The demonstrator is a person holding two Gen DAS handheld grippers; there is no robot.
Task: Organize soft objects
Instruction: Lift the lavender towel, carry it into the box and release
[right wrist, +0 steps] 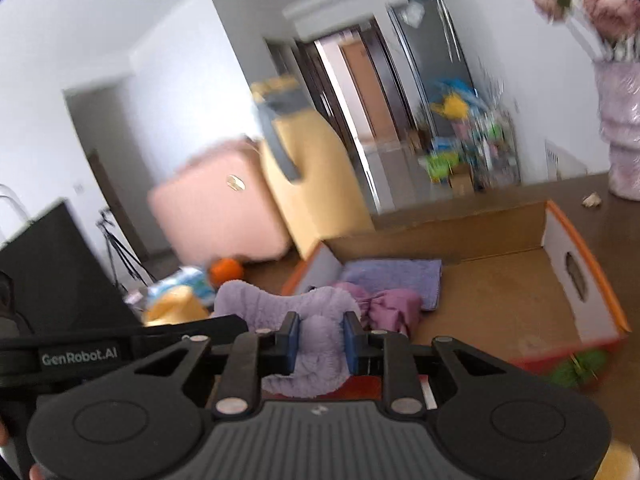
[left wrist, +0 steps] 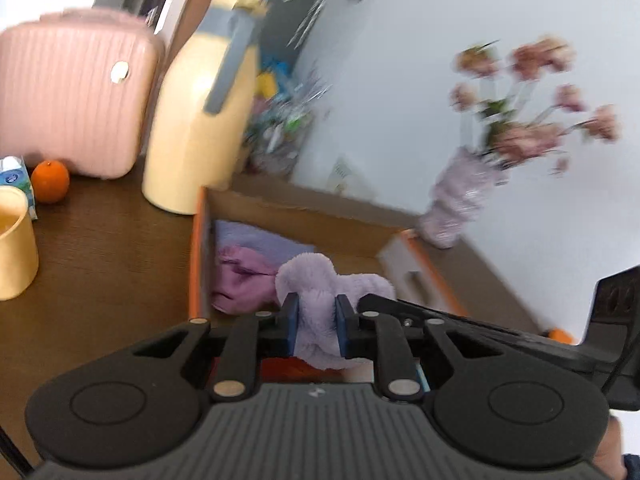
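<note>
Both grippers hold one fluffy lilac plush cloth (left wrist: 320, 280) over the near edge of an open cardboard box (left wrist: 296, 208). My left gripper (left wrist: 317, 322) is shut on one end of it. My right gripper (right wrist: 319, 338) is shut on the other end of the plush cloth (right wrist: 276, 304). Inside the box (right wrist: 500, 304) lie a folded blue-lilac towel (right wrist: 394, 276) and a crumpled pink cloth (right wrist: 390, 310); they also show in the left wrist view as the towel (left wrist: 256, 238) and the pink cloth (left wrist: 240, 276).
On the brown table (left wrist: 100, 248) stand a pink mini suitcase (left wrist: 68, 104), a cream jug (left wrist: 200, 120), an orange (left wrist: 50, 181), a cream cup (left wrist: 14, 240) and a tissue pack (left wrist: 16, 172). A lilac vase of pink flowers (left wrist: 460, 204) stands behind the box.
</note>
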